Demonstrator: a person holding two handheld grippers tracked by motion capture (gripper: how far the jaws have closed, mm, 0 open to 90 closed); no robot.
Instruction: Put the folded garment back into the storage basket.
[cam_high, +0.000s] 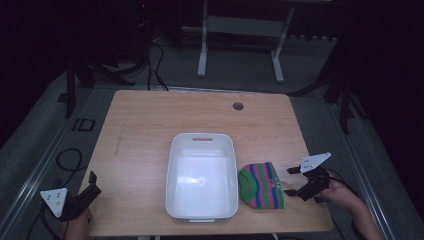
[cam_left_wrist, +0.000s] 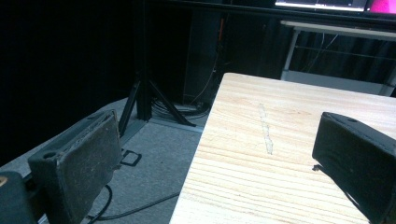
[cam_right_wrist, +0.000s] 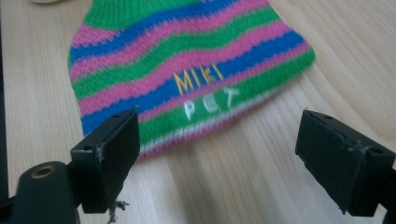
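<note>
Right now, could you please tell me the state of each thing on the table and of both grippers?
Striped knit hat: lying flat on the table, right of the tub, ungripped.
White tub: upright, nothing inside.
Right gripper: open, fingers just short of the hat's hem.
Left gripper: open, holding nothing, at the table's front left corner.

You are working in a dim room with black surroundings. The light wooden table (cam_high: 150, 115) has a round cable hole (cam_high: 238, 106) near its far edge. Grey carpet (cam_high: 235, 70) covers the floor beyond it, where a white metal stand (cam_high: 240, 30) sits and black cables (cam_high: 155, 65) trail past dark tripod legs (cam_left_wrist: 144, 100).
</note>
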